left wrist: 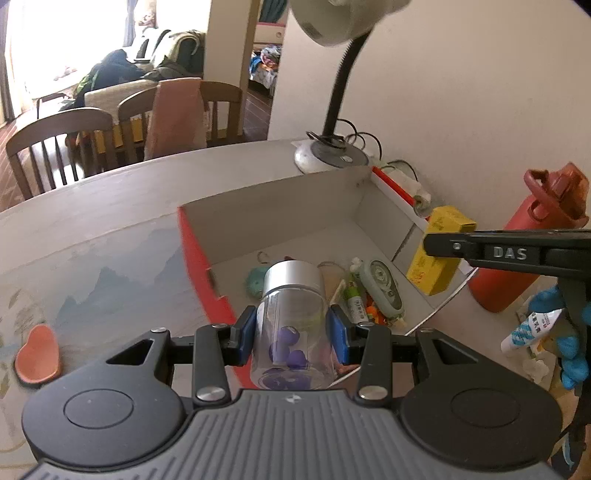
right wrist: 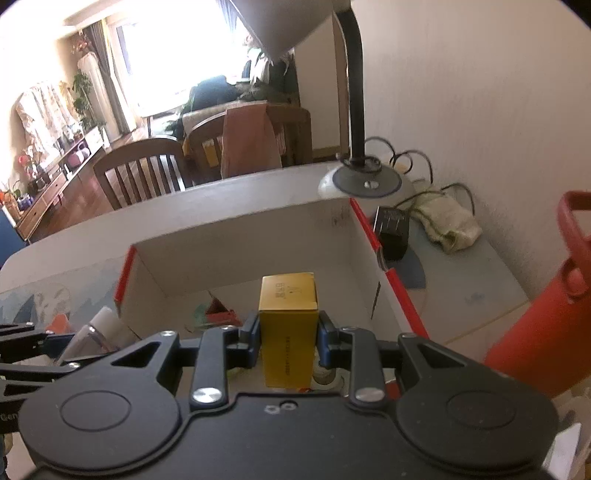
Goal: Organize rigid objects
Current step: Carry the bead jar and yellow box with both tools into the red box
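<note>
2 grippers clamp jar (left wrist: 291, 325), yellow box (right wrist: 289, 332).

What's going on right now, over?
Left gripper shut on clear jar. Right gripper shut on yellow box. Both over open carton. Nothing blocking.

hidden: jar (left wrist: 291, 325) base sat behind left tool (left wrist: 293, 332) body | cut off: lamp (left wrist: 332, 18) shade above jar, red bottle (right wrist: 546, 314) | unreadable: yellow box (right wrist: 288, 325) print

Clear plastic jar (left wrist: 290, 325) — brushed-metal lid (left wrist: 291, 275), matt.
</note>
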Demonstrator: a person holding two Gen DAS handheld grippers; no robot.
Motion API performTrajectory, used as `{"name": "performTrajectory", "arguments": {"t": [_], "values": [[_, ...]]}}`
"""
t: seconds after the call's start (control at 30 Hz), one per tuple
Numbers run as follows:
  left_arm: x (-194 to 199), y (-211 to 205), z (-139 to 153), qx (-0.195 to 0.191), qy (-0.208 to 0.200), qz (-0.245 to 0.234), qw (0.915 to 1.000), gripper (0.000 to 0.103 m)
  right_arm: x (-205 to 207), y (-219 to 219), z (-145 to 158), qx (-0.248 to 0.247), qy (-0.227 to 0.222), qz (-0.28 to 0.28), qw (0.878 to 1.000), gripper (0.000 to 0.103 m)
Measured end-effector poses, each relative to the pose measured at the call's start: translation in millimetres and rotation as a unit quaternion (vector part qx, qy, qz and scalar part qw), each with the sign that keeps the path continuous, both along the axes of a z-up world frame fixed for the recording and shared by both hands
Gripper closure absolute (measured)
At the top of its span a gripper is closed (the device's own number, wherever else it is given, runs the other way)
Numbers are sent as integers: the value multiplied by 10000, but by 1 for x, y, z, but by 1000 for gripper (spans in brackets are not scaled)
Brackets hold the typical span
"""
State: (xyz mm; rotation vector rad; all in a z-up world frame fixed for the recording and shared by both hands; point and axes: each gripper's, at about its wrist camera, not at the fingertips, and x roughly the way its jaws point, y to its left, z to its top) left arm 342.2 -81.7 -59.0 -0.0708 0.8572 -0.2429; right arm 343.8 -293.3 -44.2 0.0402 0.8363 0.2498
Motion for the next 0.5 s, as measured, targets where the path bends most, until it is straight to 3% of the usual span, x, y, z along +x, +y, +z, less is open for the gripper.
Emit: {"name": "performTrajectory", "arguments": {"t": [0.5], "values": [[57,-32,-39,308,534,160,9980,63,18,14,-44,-152,634,719,9953,75]]}}
